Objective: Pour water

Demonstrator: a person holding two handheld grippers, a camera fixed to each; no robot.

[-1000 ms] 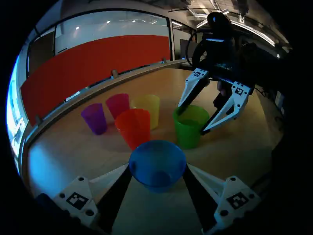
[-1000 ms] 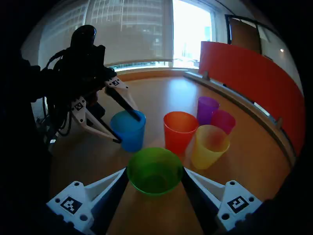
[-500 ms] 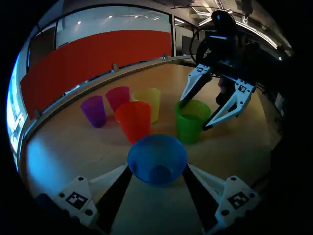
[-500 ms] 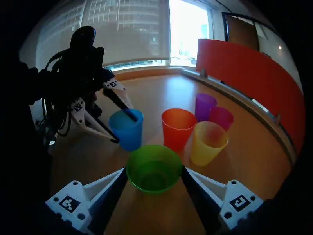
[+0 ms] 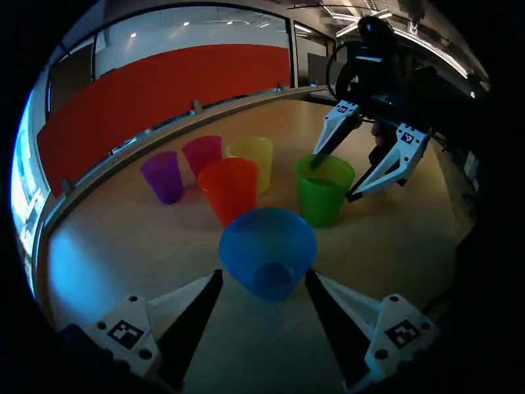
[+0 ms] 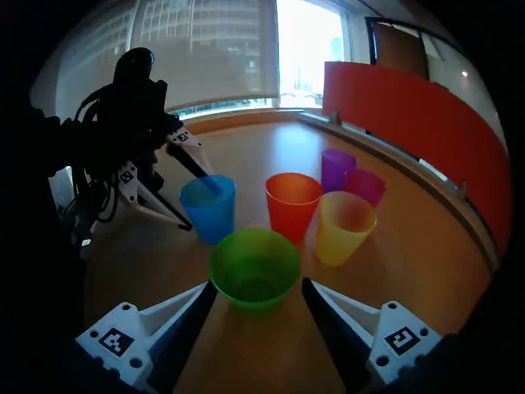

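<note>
Clamped upright in left gripper [image 5: 262, 272], blue cup [image 5: 268, 246]; in right gripper [image 6: 258, 282], green cup [image 6: 254, 266], presumably against spilling.

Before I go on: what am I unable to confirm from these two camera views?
Water in the green cup, right gripper view: tinted plastic and shadow hide any level.
Water in the blue cup, left gripper view: same.
Whether the left gripper and right gripper press their cups, own views: cup walls cover the fingertips.
Pink cup, right gripper view: partly behind the yellow cup.
</note>
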